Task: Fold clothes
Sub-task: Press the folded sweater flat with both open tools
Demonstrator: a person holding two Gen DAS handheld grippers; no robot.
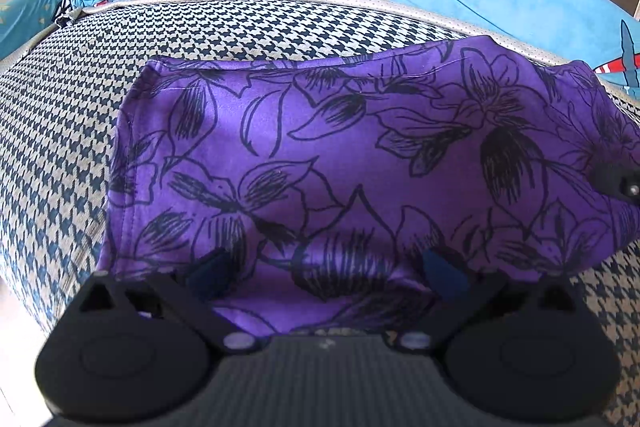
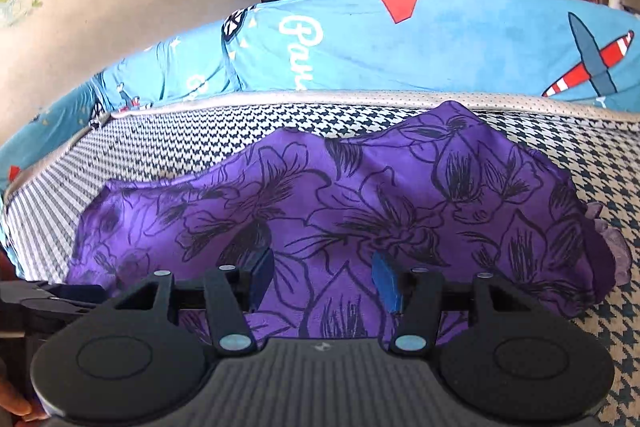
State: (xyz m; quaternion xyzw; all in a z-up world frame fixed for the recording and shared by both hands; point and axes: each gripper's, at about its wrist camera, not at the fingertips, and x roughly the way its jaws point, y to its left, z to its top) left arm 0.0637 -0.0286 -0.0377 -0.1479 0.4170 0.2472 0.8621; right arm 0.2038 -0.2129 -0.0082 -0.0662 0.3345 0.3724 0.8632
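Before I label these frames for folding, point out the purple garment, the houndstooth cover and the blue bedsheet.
purple garment (image 1: 320, 155), left wrist view, middle of the cloth.
houndstooth cover (image 1: 72, 107), left wrist view, bare patch left of the garment.
blue bedsheet (image 2: 460, 43), right wrist view, plain blue area.

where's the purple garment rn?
Purple floral garment lies centre-frame in both wrist views on the houndstooth cushion, just ahead of both open grippers, with the blue printed bedsheet behind.

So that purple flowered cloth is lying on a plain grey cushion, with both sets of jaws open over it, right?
Not quite: the cushion is not plain grey but a dark-and-white houndstooth check, clear in the left wrist view. The rest holds: the purple flowered cloth lies on it, both sets of jaws open.
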